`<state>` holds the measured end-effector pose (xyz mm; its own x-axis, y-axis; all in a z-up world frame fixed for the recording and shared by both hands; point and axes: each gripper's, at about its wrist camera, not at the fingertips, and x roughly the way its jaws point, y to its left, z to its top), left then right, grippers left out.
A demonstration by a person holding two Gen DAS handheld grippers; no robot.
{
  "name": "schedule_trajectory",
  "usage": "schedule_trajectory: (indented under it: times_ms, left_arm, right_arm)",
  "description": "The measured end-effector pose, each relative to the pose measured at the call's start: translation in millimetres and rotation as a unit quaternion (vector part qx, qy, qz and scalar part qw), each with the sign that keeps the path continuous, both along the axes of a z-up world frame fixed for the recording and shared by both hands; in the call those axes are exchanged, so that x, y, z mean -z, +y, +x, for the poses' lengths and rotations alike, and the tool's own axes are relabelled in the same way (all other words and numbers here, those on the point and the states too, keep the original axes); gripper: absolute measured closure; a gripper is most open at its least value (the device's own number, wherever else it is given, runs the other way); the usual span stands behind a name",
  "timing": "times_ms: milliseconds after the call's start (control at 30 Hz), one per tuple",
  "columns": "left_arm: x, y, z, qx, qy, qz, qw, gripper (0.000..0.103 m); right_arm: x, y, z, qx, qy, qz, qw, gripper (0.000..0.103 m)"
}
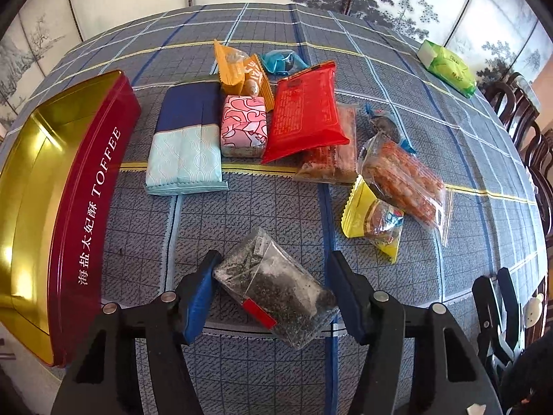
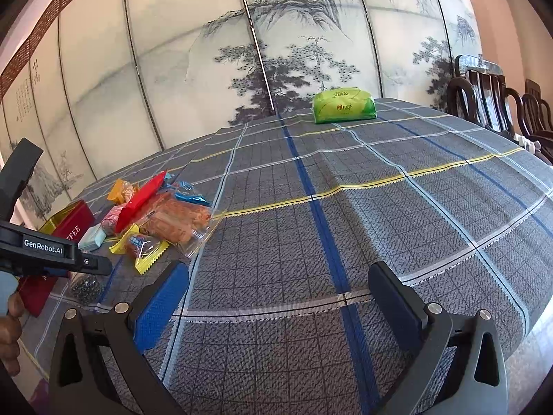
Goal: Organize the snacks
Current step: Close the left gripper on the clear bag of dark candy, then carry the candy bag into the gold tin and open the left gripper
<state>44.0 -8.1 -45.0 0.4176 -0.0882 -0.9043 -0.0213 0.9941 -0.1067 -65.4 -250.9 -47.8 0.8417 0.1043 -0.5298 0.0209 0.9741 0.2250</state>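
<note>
My left gripper (image 1: pixel 276 287) is open, its fingers on either side of a clear packet of dark sesame snack (image 1: pixel 276 287) lying on the table; only the left pad seems to touch it. An open red and gold toffee tin (image 1: pixel 69 207) lies at the left. A heap of snacks sits beyond: a blue and white packet (image 1: pixel 186 141), a pink one (image 1: pixel 243 126), a red one (image 1: pixel 307 110), orange ones (image 1: pixel 238 69), clear bags of orange snacks (image 1: pixel 404 176) and a yellow packet (image 1: pixel 373 218). My right gripper (image 2: pixel 276 294) is open and empty over bare tablecloth.
A green tissue pack (image 2: pixel 344 105) lies at the table's far edge, also in the left wrist view (image 1: pixel 447 67). Dark wooden chairs (image 2: pixel 490 97) stand at the right. A painted folding screen (image 2: pixel 276 52) is behind the table. The checked tablecloth (image 2: pixel 380 207) covers the table.
</note>
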Motion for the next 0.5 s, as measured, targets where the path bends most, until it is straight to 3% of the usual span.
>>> schedule_trajectory:
  times_ms: [67, 333, 400, 500]
  left_arm:
    - [-2, 3, -7, 0.016, -0.008, 0.0, 0.9998, 0.055]
    - [-16, -3, -51, 0.083, -0.048, -0.004, 0.9954, 0.057]
    - [-23, -4, -58, 0.097, -0.055, -0.012, 0.9937, 0.072]
    - [-32, -4, -64, 0.103, -0.065, -0.011, 0.9925, 0.072]
  right_arm:
    - [0, 0, 0, 0.0, 0.0, -0.002, 1.0, 0.0]
    - [1, 4, 1, 0.0, 0.003, -0.01, 1.0, 0.0]
    - [1, 5, 1, 0.0, 0.004, -0.014, 1.0, 0.0]
    - [1, 6, 2, 0.0, 0.004, -0.014, 1.0, 0.0]
